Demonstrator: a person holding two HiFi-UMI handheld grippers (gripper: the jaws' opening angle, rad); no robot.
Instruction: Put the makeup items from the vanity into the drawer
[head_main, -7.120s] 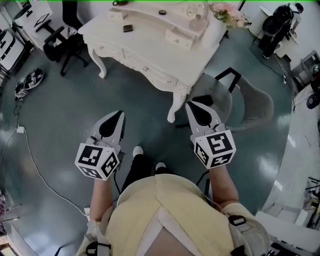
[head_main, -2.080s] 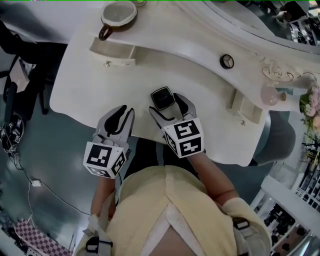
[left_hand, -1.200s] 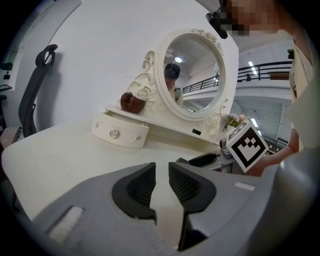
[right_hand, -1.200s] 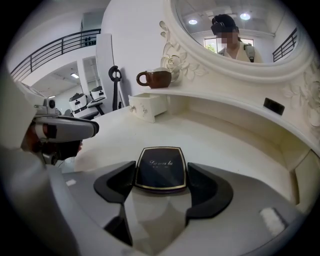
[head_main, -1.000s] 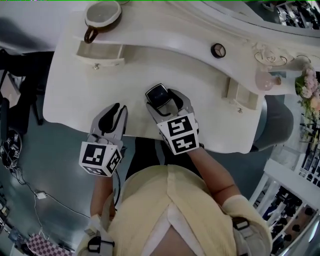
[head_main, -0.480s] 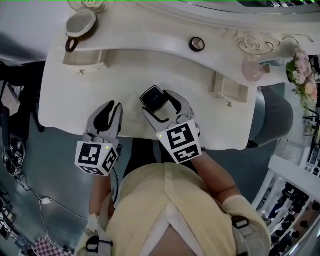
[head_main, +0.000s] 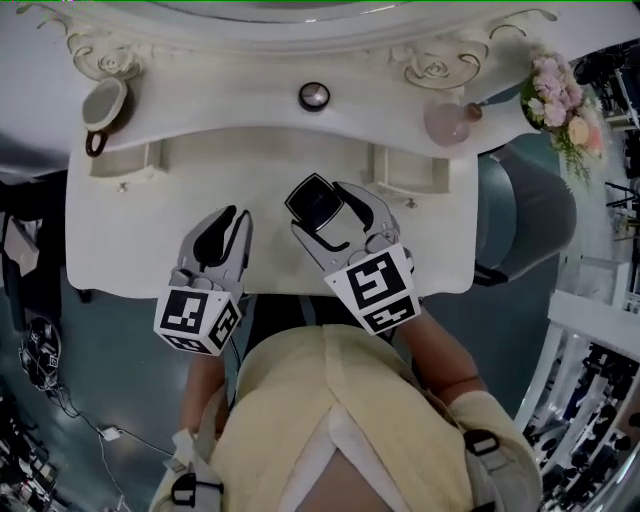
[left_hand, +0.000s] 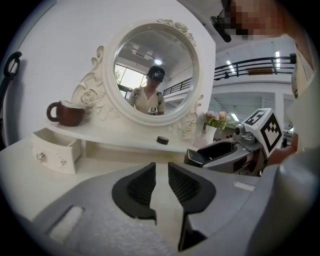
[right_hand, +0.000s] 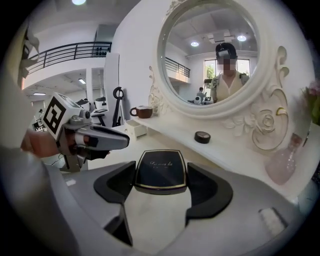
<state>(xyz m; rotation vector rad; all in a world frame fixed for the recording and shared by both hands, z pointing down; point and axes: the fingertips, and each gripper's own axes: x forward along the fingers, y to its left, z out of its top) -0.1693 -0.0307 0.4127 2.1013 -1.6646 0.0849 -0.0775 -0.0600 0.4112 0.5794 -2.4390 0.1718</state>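
My right gripper (head_main: 327, 214) is shut on a square black compact (head_main: 316, 203) with a gold rim, held just above the white vanity top (head_main: 150, 240). In the right gripper view the compact (right_hand: 161, 171) sits flat between both pads of the gripper (right_hand: 161, 181). My left gripper (head_main: 222, 230) hovers beside it to the left, shut and empty; its pads (left_hand: 141, 186) nearly touch. A small round black compact (head_main: 314, 96) lies on the upper shelf. A small drawer (head_main: 122, 170) at the left and another (head_main: 400, 172) at the right stand pulled out.
A brown cup (head_main: 103, 103) stands on the shelf's left end, a pink glass bottle (head_main: 446, 122) on its right end, with flowers (head_main: 560, 95) beyond. A round mirror (left_hand: 155, 70) rises behind the shelf. A grey chair (head_main: 540, 215) stands to the vanity's right.
The view has swung so the vanity lies square ahead. My right gripper keeps its hold on the square compact, and the left gripper stays shut beside it.
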